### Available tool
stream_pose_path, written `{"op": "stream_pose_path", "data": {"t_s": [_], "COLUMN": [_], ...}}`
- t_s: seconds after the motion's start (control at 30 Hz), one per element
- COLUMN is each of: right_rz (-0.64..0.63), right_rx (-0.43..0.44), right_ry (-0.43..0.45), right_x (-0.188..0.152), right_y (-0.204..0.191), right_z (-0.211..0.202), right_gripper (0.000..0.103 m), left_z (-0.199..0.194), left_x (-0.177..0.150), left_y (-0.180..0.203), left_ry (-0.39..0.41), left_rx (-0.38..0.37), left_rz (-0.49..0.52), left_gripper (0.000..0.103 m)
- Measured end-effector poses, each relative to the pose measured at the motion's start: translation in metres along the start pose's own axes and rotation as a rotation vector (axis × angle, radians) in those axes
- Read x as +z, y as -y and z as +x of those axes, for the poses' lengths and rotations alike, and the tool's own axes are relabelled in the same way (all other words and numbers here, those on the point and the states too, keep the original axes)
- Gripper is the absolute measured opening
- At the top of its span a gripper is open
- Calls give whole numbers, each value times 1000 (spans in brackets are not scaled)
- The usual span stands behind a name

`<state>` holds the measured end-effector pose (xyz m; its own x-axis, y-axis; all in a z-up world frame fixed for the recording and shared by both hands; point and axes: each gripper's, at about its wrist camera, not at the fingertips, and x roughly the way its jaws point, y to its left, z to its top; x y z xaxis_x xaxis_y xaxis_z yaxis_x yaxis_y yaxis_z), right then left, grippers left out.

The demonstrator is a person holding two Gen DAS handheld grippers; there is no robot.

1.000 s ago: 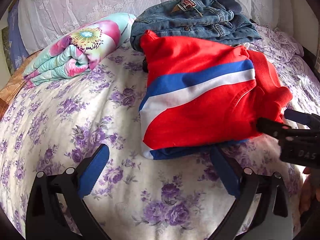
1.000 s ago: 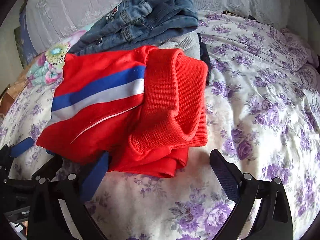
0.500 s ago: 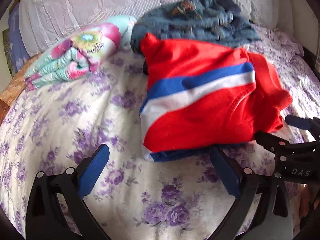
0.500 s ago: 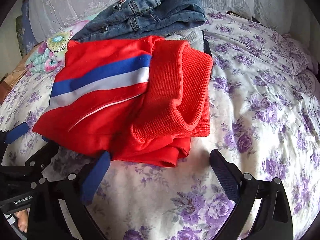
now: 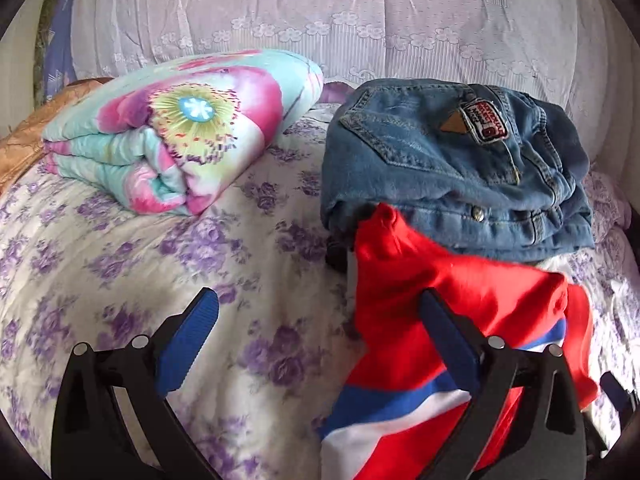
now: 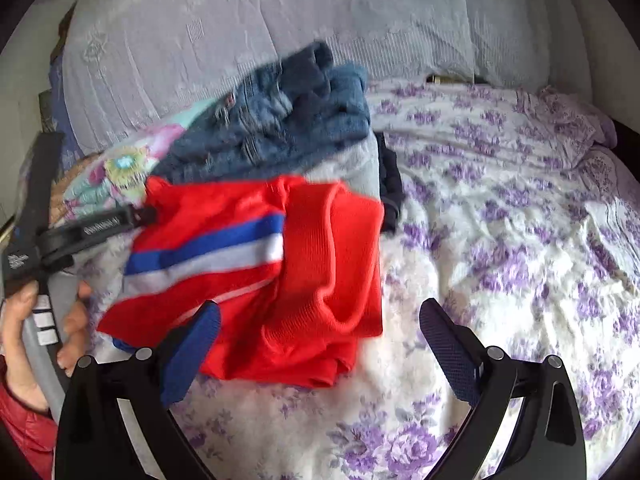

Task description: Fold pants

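The folded red pants with a blue and white stripe lie on the flowered bedspread; they also show in the right wrist view, ribbed waistband on top. My left gripper is open and empty, its right finger over the pants' left part. My right gripper is open and empty, just in front of the pants' near edge. The left gripper's body and the hand holding it show at the left of the right wrist view.
Folded blue jeans lie just behind the pants on other clothes. A rolled flowered blanket lies at the back left. Lace-covered pillows line the back. The bedspread stretches to the right.
Both grippers have moved forward toward the pants and stayed open. The left view has shifted left and closer, so the pants now sit at its lower right.
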<state>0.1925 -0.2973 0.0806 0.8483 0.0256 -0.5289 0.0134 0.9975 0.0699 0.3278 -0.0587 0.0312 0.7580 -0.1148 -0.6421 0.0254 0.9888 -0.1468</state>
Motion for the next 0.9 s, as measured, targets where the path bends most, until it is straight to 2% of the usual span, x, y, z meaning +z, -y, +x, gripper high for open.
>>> {"op": "stream_pose_path", "data": {"t_s": [0.07, 0.1, 0.17, 0.23, 0.27, 0.33, 0.4, 0.43, 0.53, 0.6, 0.67, 0.7, 0.73, 0.83, 0.9], "right_rz": [-47, -72, -79, -43, -26, 7, 42, 55, 52, 32, 26, 17, 0, -89, -181], "right_rx": [-14, -52, -128, -164, -157, -105, -14, 25, 10, -10, 38, 31, 26, -65, -128], "right_ry": [103, 102, -18, -225, -251, -261, -412, -442, -390, -315, -228, -196, -181, -224, -189], "right_x": [16, 26, 43, 46, 44, 36, 30, 29, 33, 42, 54, 60, 65, 80, 87], "right_y": [-7, -11, -14, -9, -5, 5, 13, 17, 19, 8, -10, -20, -31, -61, -77], "right_z": [-1, 10, 49, 103, 118, 131, 146, 147, 135, 120, 102, 95, 94, 108, 102], "right_gripper": [100, 100, 100, 100, 99, 100, 100, 100, 100, 100, 100, 100, 100, 100, 100], "left_z": [2, 3, 7, 16, 21, 29, 39, 45, 58, 57, 55, 54, 53, 51, 50], "left_x": [2, 4, 4, 2, 1, 2, 5, 4, -6, -9, -13, -16, -17, -24, -25], "left_y": [1, 2, 8, 10, 9, 6, 1, -3, -14, -13, -9, -8, -8, -13, -16], "left_ry": [2, 6, 7, -25, -37, -66, -122, -165, -240, -233, -219, -215, -213, -222, -222], "left_rx": [-18, -10, 28, 46, 46, 29, 0, -20, -71, -58, -34, -22, -17, -33, -31], "left_rz": [-3, 9, 49, 75, 72, 55, 22, -7, -82, -61, -53, -52, -54, -83, -85], "left_gripper": [98, 98, 99, 99, 99, 99, 99, 99, 99, 99, 99, 99, 99, 99, 99]}}
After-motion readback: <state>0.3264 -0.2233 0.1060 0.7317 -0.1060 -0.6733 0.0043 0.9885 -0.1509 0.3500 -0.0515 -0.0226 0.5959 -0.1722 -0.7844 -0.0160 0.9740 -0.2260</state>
